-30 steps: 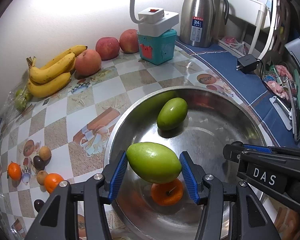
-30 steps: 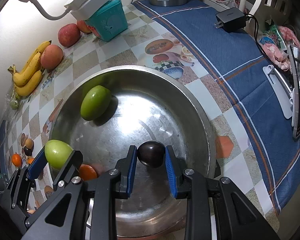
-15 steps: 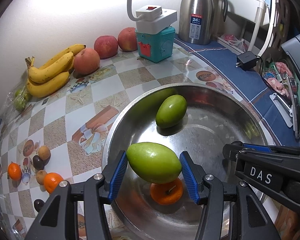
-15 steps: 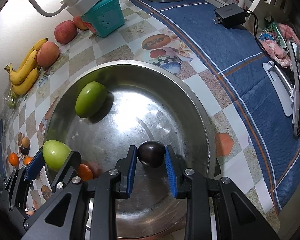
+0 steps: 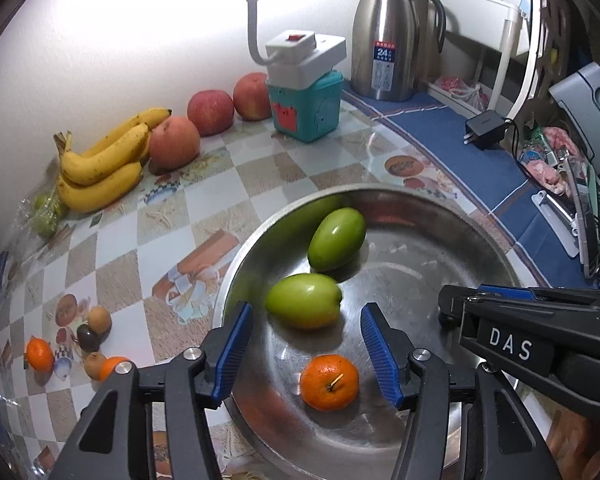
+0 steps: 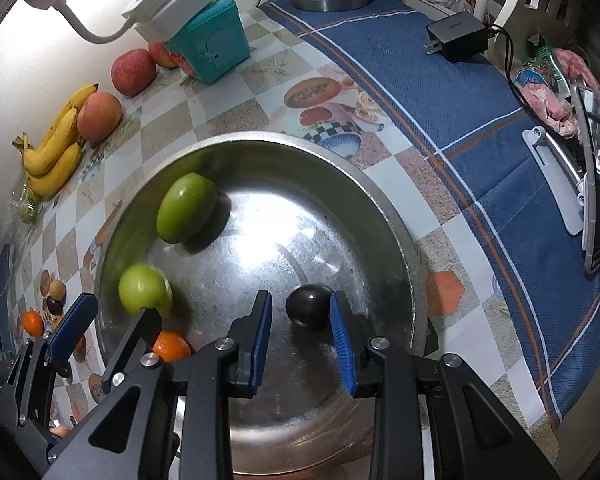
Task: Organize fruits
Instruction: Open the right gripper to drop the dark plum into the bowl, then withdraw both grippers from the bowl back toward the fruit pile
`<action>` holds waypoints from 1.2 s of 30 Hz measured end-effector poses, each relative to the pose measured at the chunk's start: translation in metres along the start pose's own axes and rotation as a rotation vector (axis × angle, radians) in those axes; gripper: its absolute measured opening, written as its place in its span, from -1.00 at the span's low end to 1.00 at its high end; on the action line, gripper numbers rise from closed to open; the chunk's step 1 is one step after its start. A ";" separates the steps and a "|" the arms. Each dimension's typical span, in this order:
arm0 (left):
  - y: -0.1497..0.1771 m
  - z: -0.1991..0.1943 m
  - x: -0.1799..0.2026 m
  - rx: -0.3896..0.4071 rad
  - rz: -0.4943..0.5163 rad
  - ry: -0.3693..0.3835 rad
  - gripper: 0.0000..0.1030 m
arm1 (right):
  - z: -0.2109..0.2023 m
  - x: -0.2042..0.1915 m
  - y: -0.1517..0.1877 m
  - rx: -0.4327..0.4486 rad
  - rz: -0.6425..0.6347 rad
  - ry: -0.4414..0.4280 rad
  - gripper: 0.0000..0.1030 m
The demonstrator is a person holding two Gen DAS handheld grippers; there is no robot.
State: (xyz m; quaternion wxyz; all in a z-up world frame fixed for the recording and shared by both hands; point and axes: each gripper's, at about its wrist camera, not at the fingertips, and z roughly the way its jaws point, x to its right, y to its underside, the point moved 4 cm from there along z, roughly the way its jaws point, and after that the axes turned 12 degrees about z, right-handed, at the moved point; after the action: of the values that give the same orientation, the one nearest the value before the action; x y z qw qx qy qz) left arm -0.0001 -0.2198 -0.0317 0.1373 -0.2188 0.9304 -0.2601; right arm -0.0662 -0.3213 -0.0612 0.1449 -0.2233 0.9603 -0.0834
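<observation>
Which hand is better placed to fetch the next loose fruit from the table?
Left. The left gripper's jaws are opening, and the green fruit lies free in the bowl. The small fruits on the table sit just off its left side. The right gripper has a dark fruit between its fingers.

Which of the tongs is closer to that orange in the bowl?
Left. The left tongs hang open right above the orange; the right tongs are across the bowl, around a dark fruit.
</observation>
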 end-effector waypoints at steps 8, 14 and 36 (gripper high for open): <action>-0.006 -0.015 -0.006 0.017 -0.005 -0.025 0.17 | -0.019 -0.007 -0.003 0.058 -0.011 -0.024 -0.40; -0.003 -0.019 -0.022 -0.020 -0.036 -0.063 0.17 | -0.030 -0.009 -0.005 0.090 -0.012 -0.043 -0.40; 0.056 -0.043 -0.132 -0.193 -0.400 -0.142 0.26 | -0.037 -0.036 0.013 0.065 -0.094 -0.075 -0.40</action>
State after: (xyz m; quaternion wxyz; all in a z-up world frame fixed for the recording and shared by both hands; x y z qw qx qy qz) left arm 0.0792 -0.0956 -0.0074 0.1264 -0.4289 0.8770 -0.1757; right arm -0.0519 -0.2899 -0.0209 0.1839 -0.2661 0.9395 -0.1127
